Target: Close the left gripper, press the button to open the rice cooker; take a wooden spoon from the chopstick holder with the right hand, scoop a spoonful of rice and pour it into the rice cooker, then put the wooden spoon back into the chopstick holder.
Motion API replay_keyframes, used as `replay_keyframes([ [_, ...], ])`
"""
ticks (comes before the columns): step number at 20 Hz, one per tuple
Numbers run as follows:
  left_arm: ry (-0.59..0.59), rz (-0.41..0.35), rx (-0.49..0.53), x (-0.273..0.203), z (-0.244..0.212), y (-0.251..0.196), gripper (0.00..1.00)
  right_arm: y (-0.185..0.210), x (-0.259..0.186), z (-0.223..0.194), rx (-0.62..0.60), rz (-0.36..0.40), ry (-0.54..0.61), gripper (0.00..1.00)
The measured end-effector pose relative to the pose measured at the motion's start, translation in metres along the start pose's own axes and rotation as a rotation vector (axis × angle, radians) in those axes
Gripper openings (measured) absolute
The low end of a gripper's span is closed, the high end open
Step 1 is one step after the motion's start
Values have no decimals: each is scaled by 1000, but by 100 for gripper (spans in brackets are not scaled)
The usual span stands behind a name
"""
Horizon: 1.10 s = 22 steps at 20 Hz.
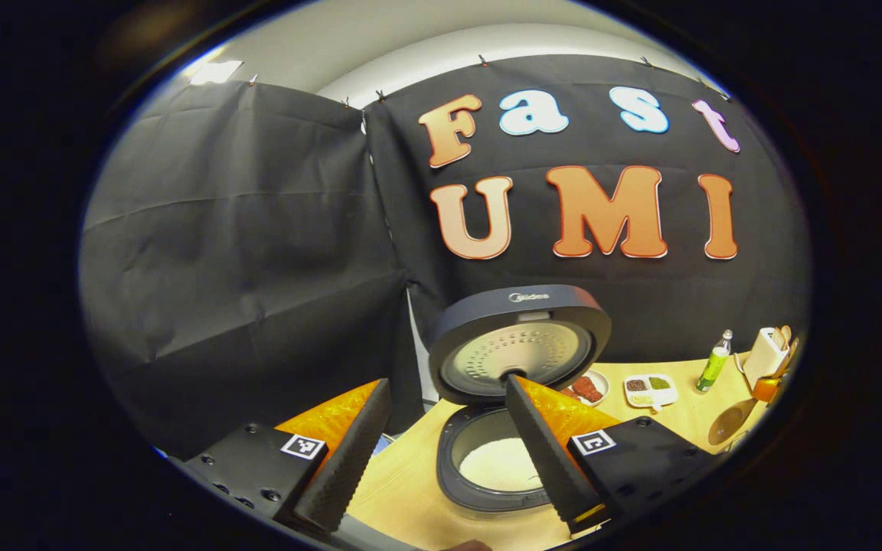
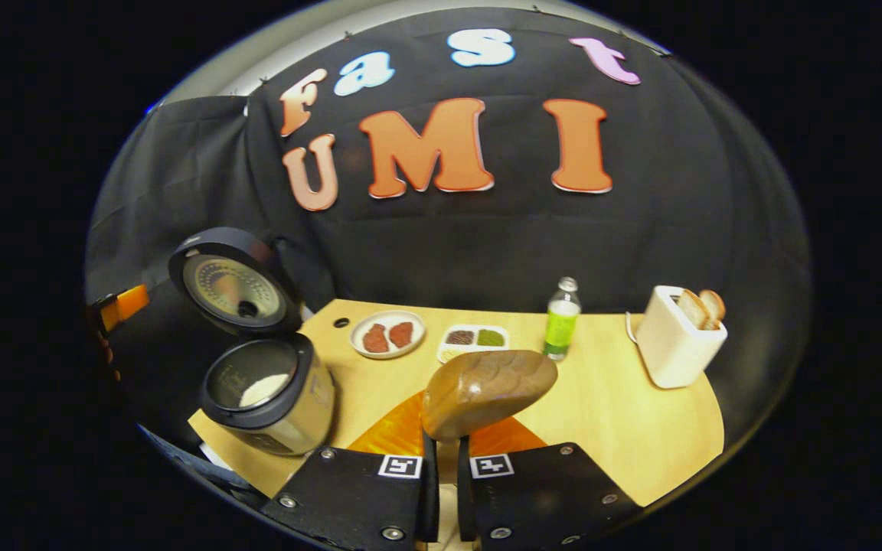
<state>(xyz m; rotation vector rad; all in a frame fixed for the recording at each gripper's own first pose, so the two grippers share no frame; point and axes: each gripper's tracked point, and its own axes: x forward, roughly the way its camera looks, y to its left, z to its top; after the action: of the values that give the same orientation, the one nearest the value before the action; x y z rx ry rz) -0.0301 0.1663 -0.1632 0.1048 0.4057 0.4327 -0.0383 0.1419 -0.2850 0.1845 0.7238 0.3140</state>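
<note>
Rice cooker [image 1: 514,398] lid up with rice inside, left gripper [image 1: 449,459] spread wide, right gripper [image 2: 441,459] clamping wooden spoon [image 2: 487,390], toaster [image 2: 674,337] at 3 o'clock in right gripper view

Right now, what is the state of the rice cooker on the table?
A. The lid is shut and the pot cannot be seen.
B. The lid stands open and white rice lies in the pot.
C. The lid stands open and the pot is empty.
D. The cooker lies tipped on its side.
B: the rice cooker stands upright, its lid is raised, and white rice shows inside the pot.
</note>
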Motion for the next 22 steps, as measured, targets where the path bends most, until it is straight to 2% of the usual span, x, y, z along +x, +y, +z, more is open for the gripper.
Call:
replay_keyframes([
  [5, -7, -64, 21, 2, 8, -34, 94, -73, -27, -20, 68, -144, 19, 9],
  [6, -8, -75, 23, 2, 10, -41, 100, -82, -31, -24, 75, -164, 25, 9],
  [7, -5, -88, 25, 2, 10, -47, 94, -91, -33, -28, 84, -183, 29, 9],
  [8, -6, -98, 27, 1, 11, -52, 94, -99, -37, -32, 92, -199, 32, 9],
  [9, -6, -106, 32, 0, 13, -55, 100, -106, -39, -34, 99, -214, 38, 9],
  [12, 1, -117, 40, 0, 10, -64, 100, -116, -38, -52, 134, -236, 68, 9],
  [13, 9, -120, 39, -1, 9, -64, 94, -116, -36, -59, 152, -237, 79, 9],
  [17, 26, -118, 41, -2, 7, -66, 94, -118, -26, -88, 208, -241, 118, 9],
  [18, 29, -116, 43, -2, 7, -66, 100, -118, -25, -96, 225, -242, 130, 9],
  [19, 32, -113, 45, -3, 7, -65, 94, -118, -22, -104, 251, -240, 145, 9],
  [21, 42, -108, 48, -3, 4, -67, 94, -124, -17, -118, 283, -256, 166, 9],
  [22, 43, -106, 49, -3, 5, -67, 100, -125, -14, -123, 302, -258, 173, 9],
])
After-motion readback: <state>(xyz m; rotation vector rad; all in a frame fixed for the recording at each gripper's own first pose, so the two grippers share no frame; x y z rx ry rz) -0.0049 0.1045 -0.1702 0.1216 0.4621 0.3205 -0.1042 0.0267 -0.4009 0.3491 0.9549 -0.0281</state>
